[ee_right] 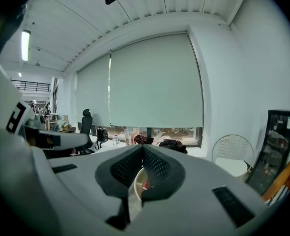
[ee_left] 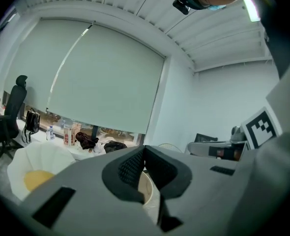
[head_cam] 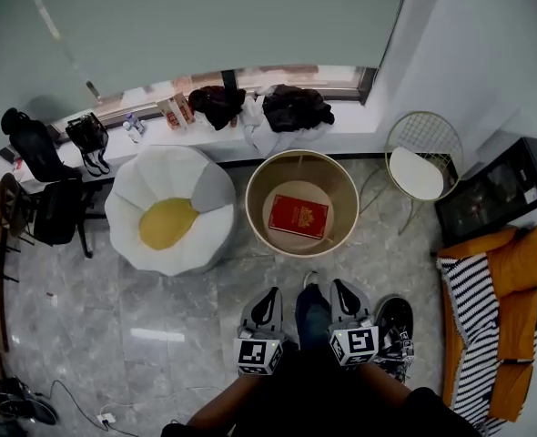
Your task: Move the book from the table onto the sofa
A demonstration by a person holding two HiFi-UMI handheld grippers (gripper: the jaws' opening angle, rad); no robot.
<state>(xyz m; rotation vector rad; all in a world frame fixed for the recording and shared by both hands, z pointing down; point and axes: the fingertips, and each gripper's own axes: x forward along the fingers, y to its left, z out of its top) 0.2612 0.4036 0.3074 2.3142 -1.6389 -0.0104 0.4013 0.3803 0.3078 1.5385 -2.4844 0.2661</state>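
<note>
You hold both grippers low in the head view, side by side and apart from the table. Your left gripper (head_cam: pixel 267 305) has its jaws pressed together with nothing between them; its own view shows the dark pads (ee_left: pixel 130 167) meeting at the tip. Your right gripper (head_cam: pixel 345 298) is likewise closed and empty, its pads (ee_right: pixel 157 165) touching.

The red book (head_cam: pixel 298 216) lies flat inside the round beige table (head_cam: pixel 254 209), roughly at its centre, ahead of both grippers. In the right gripper view a sliver of that book shows just below the closed jaws.

Left of the table, just beside it, stands a white petal-shaped seat (head_cam: pixel 137 182) with a yellow cushion (head_cam: pixel 167 223) in its middle. At the right edge is an orange sofa (head_cam: pixel 516 264) with a black-and-white striped blanket (head_cam: pixel 473 309) draped over it, well apart from the table. A wire chair (head_cam: pixel 421 149) with a white pad stands behind the table to the right.
</note>
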